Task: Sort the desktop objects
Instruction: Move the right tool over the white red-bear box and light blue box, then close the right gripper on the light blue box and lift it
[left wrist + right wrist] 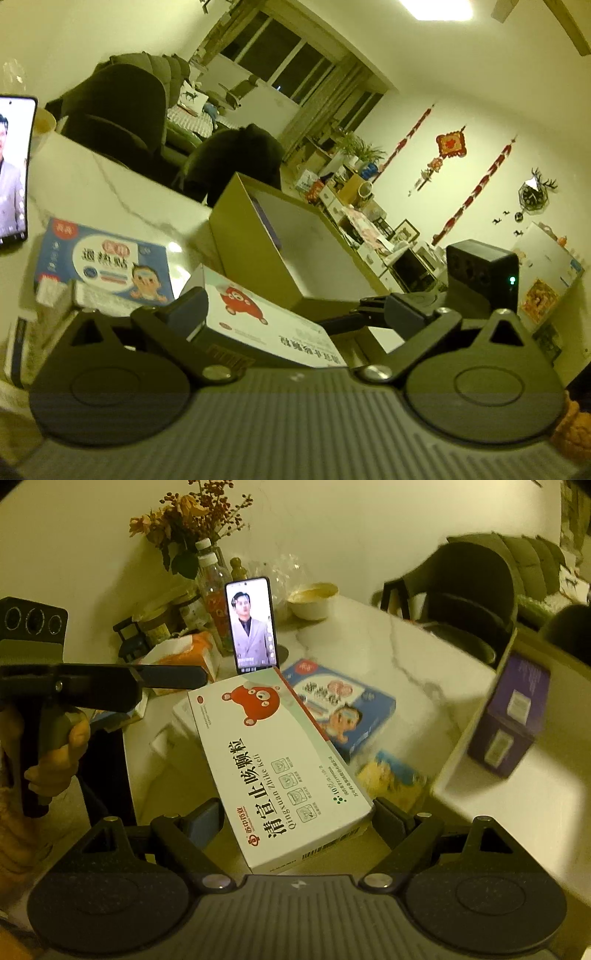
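right tool (295, 821) clamps, jaws wide, the near end of the white bear-print medicine box (275, 753), lifted over the surface (406, 653), its long axis running away toward the phone (253, 624), with the open cardboard box (509, 771) lying to its right.

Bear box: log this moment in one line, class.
right gripper | jaws shut on bear box | left gripper | jaws open

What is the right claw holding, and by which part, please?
The white medicine box with the red bear, pinched across its width near the barcode end by the right claw. Whether the left claw grips it too cannot be told.
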`<act>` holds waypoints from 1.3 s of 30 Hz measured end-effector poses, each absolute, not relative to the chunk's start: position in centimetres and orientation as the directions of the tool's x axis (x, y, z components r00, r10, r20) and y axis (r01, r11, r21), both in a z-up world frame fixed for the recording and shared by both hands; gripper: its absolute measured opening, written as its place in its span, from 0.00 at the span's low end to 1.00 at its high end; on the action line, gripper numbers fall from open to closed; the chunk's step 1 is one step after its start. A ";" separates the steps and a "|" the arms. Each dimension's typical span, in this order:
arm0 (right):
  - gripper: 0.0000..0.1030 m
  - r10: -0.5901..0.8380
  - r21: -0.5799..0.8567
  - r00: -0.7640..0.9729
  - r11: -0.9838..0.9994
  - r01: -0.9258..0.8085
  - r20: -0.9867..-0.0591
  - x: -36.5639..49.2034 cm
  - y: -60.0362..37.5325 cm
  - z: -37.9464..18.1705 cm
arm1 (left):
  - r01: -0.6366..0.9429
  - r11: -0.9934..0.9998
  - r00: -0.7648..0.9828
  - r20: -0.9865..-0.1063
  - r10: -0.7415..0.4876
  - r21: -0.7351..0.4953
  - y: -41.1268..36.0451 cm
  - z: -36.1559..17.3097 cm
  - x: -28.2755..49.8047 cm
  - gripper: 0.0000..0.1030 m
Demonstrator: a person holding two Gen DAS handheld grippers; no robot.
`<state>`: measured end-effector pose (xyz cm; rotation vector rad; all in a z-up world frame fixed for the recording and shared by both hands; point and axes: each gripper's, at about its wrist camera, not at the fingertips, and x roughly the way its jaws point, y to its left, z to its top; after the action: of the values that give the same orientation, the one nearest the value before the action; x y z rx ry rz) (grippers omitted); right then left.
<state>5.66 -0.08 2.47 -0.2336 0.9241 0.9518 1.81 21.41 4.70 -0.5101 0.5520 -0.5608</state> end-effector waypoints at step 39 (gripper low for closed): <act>0.79 0.803 0.671 0.150 0.571 -0.473 -0.576 3.5 -5.7 -7.2 | 0.166 0.703 0.635 -0.471 -0.612 -0.691 17.0 -1.1 -1.0 0.99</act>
<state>3.48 -5.68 -7.17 0.3707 1.0717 0.9467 -1.05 17.00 -1.10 -0.6524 0.7601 -0.4823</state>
